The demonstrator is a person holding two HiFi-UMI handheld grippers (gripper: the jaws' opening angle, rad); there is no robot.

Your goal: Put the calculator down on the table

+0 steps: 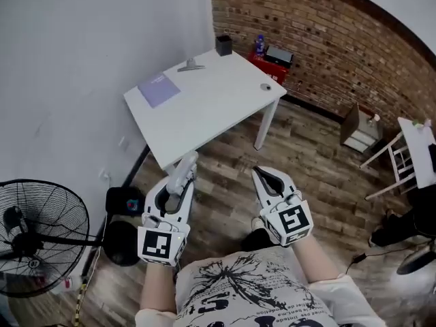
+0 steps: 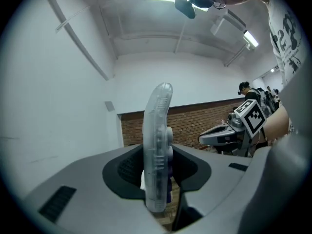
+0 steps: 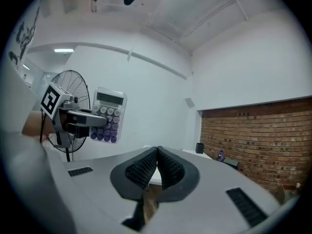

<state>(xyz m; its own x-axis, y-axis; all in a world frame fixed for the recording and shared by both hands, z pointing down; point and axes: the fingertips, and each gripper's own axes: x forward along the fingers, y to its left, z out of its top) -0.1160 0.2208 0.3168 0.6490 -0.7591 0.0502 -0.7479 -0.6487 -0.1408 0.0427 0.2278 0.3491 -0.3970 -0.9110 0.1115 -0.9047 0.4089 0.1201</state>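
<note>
**Calculator held short of the surface**

The left gripper (image 1: pixel 179 184) clamps a pale calculator (image 3: pixel 108 116) upright; it has a grey display and grey and purple round keys. The right gripper (image 3: pixel 157 152) is pressed closed on nothing. Both hang over wood floor (image 1: pixel 228 157) before the white surface (image 1: pixel 211 114), whose near corner and middle are bare; a purple sheet (image 1: pixel 159 89) lies near its left edge.

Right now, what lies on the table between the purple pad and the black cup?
A small grey tool, maybe a stapler, between purple pad and black cup; seen in the head view.
</note>
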